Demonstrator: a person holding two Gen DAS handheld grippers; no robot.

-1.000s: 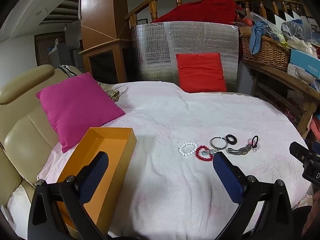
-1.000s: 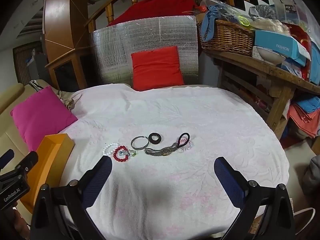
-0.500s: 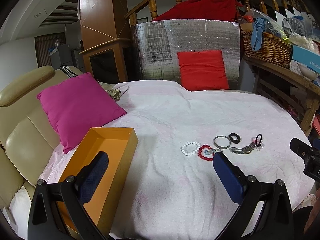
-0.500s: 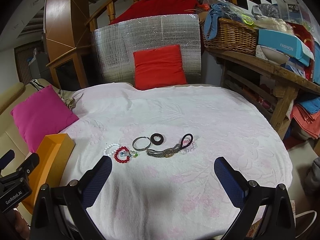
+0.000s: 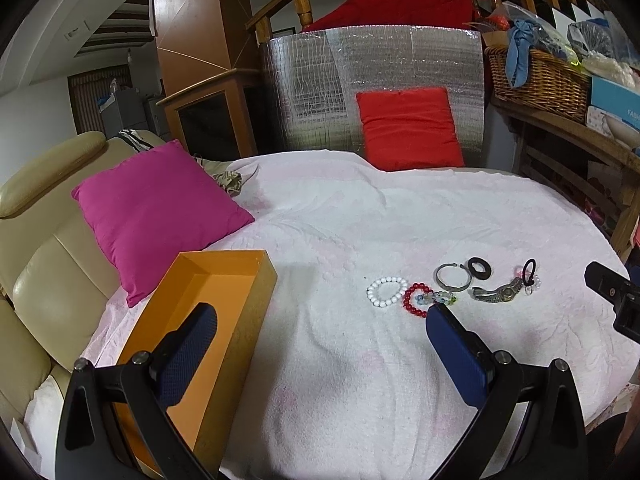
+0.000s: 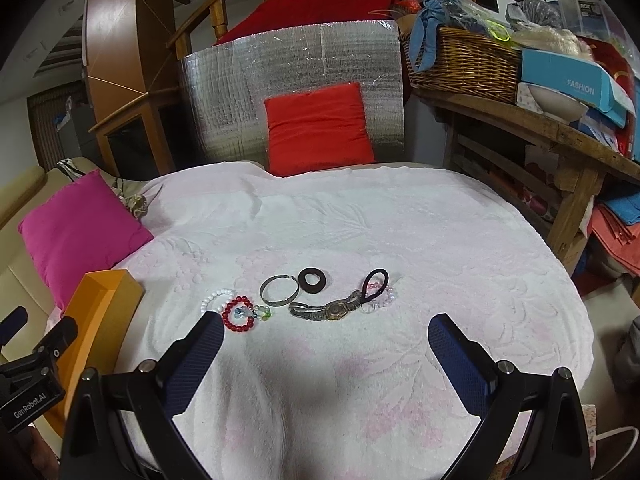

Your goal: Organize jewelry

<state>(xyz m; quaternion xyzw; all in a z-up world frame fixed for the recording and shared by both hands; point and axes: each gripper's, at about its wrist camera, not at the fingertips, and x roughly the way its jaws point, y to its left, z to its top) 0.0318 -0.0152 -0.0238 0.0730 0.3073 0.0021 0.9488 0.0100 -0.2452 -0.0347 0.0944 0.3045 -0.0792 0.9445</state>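
Left gripper: we see the left gripper with its blue-padded fingers spread wide, holding nothing, above the white towel-covered surface; its left finger sits over the open orange rectangular box.
Right gripper: the right gripper is equally wide apart and empty, touching nothing.
Jewelry: we find it in a loose row on the towel, well apart from the box: white bead bracelet, red bead bracelet, silver open bangle, black flat ring, metal wristwatch, black elastic loop.
Writing: "FASHION" on the blue cardboard box on the wooden shelf; "GenRobot.AI" on the left gripper's body, at the right view's lower left edge.
Only in the left view: the orange box's bare interior.
Only in the right view: both pieces of writing in full.
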